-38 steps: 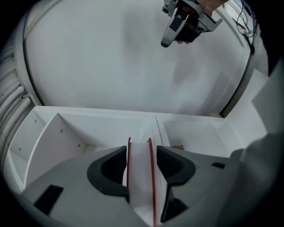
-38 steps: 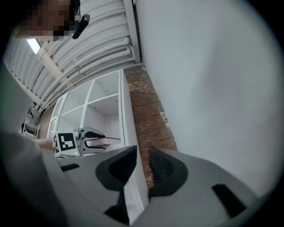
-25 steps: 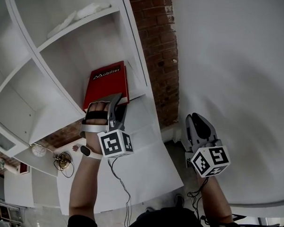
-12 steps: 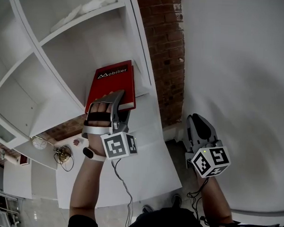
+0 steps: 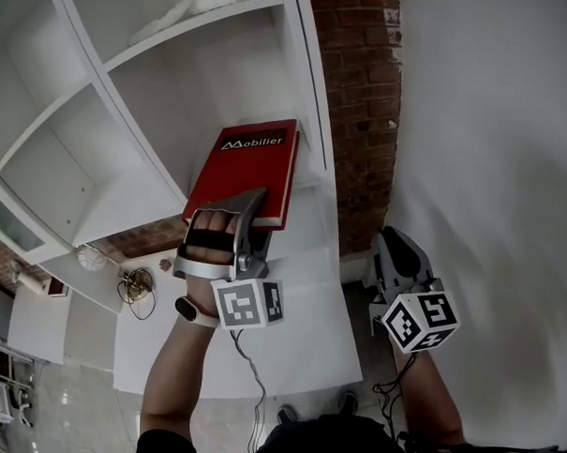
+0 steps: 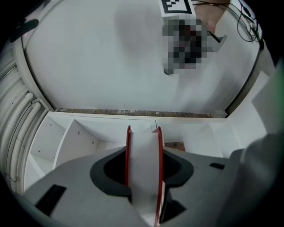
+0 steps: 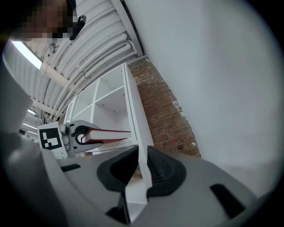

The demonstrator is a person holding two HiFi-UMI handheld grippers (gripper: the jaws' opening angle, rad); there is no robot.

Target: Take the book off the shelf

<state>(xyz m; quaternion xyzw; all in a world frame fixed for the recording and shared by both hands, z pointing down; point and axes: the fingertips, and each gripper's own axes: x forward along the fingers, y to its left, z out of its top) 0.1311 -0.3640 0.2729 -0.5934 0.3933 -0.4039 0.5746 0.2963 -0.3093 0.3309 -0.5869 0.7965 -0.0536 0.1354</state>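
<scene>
Where the book lies: red book [image 5: 248,168] lies flat, cover up, in a right-hand cubby of the white shelf unit [image 5: 130,83]. Its far part is over the cubby's board and its near end juts past the board's front edge.
Left gripper: left gripper [image 5: 254,206] clamps the book's near end, with one jaw over the cover and one beneath. The left gripper view shows both red covers and the white page block pinched between the pads, with the jaws closing on them.
Right gripper: right gripper [image 5: 401,252] hangs well apart from the book, low on the right, near the white wall [image 5: 492,183]. Its jaws are closing to a narrow gap and grip no object.
Edges: the unit's side panel [image 5: 313,91] runs just beside the book's right edge, and the brick wall [image 5: 364,112] lies beyond that panel. An upper shelf board [image 5: 193,34] spans the cubby overhead.
Open room: the space toward the person, over the white tabletop [image 5: 306,344], is open.
</scene>
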